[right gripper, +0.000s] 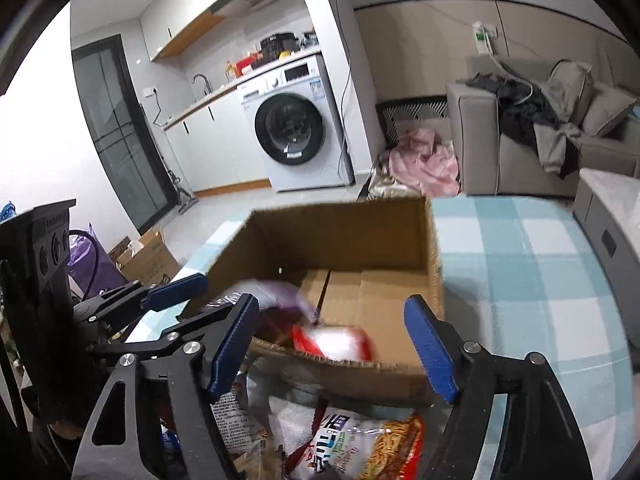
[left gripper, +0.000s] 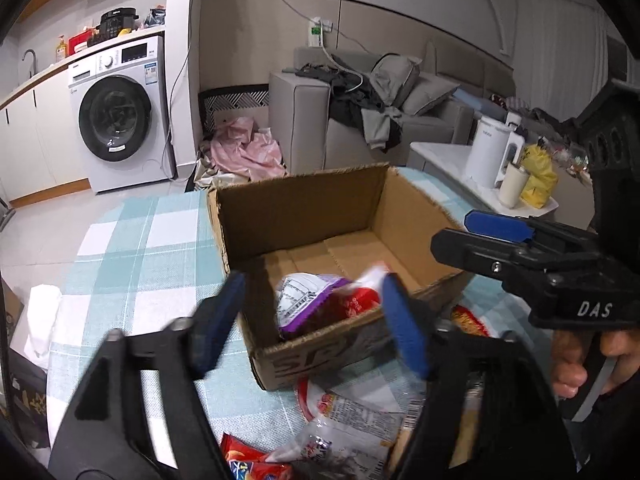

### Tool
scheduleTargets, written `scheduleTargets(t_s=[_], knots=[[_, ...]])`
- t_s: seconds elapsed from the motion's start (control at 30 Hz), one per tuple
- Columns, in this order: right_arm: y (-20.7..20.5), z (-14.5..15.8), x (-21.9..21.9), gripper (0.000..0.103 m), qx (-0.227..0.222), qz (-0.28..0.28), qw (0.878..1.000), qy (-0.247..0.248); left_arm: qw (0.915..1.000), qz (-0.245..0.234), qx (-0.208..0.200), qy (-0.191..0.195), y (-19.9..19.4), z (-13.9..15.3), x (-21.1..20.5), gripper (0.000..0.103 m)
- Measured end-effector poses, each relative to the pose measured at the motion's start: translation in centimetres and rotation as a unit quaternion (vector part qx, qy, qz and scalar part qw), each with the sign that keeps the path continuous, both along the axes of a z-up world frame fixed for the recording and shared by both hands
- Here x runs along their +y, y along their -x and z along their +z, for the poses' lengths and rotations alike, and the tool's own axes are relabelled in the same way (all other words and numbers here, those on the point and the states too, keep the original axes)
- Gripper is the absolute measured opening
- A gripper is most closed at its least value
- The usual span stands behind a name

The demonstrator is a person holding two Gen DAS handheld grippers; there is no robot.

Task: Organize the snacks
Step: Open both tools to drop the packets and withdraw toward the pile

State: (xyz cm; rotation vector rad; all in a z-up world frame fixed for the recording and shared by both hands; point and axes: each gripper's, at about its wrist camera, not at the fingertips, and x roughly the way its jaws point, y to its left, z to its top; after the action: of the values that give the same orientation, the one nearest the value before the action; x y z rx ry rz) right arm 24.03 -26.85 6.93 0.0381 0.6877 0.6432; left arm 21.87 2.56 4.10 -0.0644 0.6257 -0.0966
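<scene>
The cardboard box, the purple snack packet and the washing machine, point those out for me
cardboard box [left gripper: 304, 208], left wrist view, inner back wall.
purple snack packet [left gripper: 304, 300], left wrist view, its white printed face inside the box.
washing machine [right gripper: 290, 126], right wrist view, round door glass.

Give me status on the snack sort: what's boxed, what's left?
Done: a purple packet and a red packet lie in the cardboard box. In hand: nothing; left gripper and right gripper have open jaws. Left: several packets on the tablecloth, including a noodle-snack bag.
</scene>
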Motion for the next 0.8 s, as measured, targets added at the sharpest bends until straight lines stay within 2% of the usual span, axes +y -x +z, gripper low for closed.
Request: scheduleTargets(t_s=[0.03,0.13,0.27,0.37,0.8], knots=[[0.2,0.3,-0.2,0.086,-0.005,-0.001,1.0,0.004,1.0,0.0,-0.004,0.001,0.4,0.3,-0.1,0.082],[1.1,1.0,-0.8,0.093,-0.012,0.001,1.0,0.011,0.9999,-0.004,-0.011,-0.012,1.7,1.2,-0.5,0.084],[2.7,1.7,-1.8,0.103,-0.018,-0.003,1.0,0.017,0.9998,-0.002,-0.016,-0.013,3.9,2.1,-0.6,0.094],[4.0,2.2,-2.5,0.103,-0.02,0.0,1.0,0.019,0.9998,-0.005,-0.019,-0.002,5.8,2.7,-0.5,0.101],[9.1,2.4,-5.3,0.103,-0.003,-0.014,1.0,0.013,0.9997,0.024,-0.009,-0.003,13.2,3.0,1.5,0.102]])
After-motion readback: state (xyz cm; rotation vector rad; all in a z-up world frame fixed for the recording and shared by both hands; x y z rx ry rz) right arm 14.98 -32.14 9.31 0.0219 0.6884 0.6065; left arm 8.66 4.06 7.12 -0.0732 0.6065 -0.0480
